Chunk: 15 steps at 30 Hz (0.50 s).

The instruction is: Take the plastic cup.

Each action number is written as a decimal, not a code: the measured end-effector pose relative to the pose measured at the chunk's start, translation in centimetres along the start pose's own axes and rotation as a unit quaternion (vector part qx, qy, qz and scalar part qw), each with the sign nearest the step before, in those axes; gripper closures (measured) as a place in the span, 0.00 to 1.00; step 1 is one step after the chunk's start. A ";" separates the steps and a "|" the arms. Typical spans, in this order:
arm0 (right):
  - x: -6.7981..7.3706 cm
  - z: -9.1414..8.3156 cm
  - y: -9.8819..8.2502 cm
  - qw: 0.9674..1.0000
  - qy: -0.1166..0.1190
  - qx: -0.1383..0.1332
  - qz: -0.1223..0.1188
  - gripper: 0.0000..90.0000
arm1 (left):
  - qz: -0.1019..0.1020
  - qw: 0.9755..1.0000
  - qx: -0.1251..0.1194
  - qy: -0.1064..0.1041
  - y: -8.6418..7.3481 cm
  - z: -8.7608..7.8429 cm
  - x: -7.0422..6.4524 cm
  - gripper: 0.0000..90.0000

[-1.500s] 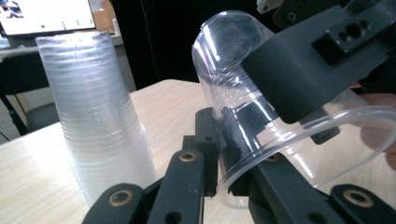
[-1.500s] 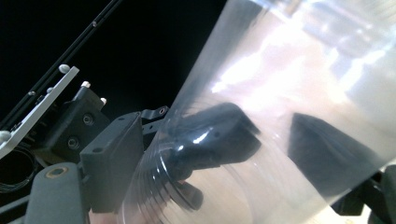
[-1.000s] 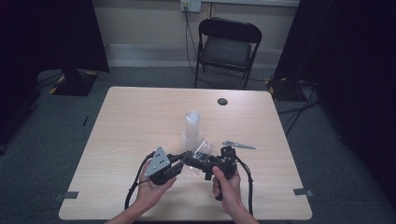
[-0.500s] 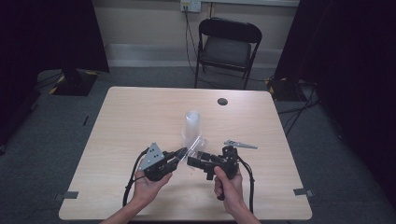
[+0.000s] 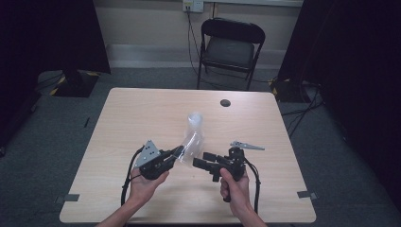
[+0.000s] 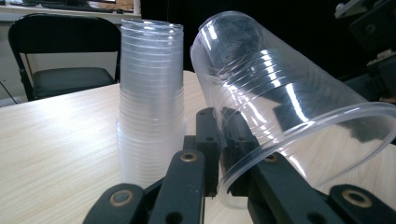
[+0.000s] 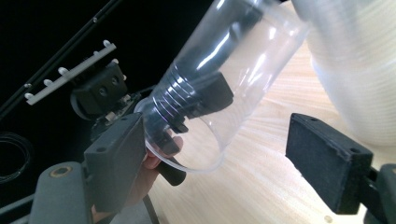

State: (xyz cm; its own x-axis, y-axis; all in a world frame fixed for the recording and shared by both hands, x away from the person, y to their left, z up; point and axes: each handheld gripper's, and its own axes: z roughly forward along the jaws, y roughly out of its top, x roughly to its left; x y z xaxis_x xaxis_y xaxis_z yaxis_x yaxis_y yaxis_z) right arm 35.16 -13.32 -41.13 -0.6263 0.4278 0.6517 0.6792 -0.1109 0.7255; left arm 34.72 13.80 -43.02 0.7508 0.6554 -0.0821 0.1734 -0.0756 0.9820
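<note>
In the high view, the left hand-held gripper (image 5: 178, 152) pinches the rim of a clear, ribbed plastic cup (image 5: 189, 147), which lies tilted above the pale wooden bench (image 5: 142, 113), its base pointing away from the person toward a stack of clear plastic cups (image 5: 195, 119) standing upright near the middle of the bench. The right hand-held gripper (image 5: 198, 163) sits just beside the cup's open mouth, its jaws pointing at it. A small dark round disc (image 5: 225, 102) lies well apart near the far edge, and a black folding chair (image 5: 230, 45) stands beyond the bench.

In the left gripper view, the left hand-held gripper (image 6: 224, 154) is pressed together on the wall of the cup (image 6: 280, 93) at its rim, one jaw inside and one outside. The cup is transparent with fine horizontal ridges and a rolled lip, its mouth toward the camera and lower right. The stack of cups (image 6: 149, 98) stands just to its left.

In the right gripper view, the right hand-held gripper (image 7: 219, 163) has its jaws spread either side of the cup's mouth (image 7: 210, 98); they have just been closing, and the right pad does not touch the cup. The left pad is right at the rim; contact is unclear.

No writing or brand can be read on anything.
</note>
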 end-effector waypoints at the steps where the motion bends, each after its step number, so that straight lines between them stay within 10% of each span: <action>1: 0.1 -0.3 0.5 1.000 -0.009 0.000 -0.014 0.22 | -0.009 1.000 0.003 -0.001 0.0 0.0 0.1 0.96; 15: -0.6 -2.0 0.4 0.994 -0.076 0.010 -0.084 0.26 | -0.035 0.999 0.037 -0.017 0.7 -0.3 0.3 0.97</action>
State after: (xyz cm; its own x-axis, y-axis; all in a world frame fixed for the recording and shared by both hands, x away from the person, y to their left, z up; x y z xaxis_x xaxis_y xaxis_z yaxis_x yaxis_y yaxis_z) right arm 35.03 -15.44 -40.77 -0.6682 0.5689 0.4795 0.5776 -0.0095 0.8162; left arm 34.84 14.16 -42.30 0.7562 0.6352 -0.1569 0.2716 -0.0866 0.9585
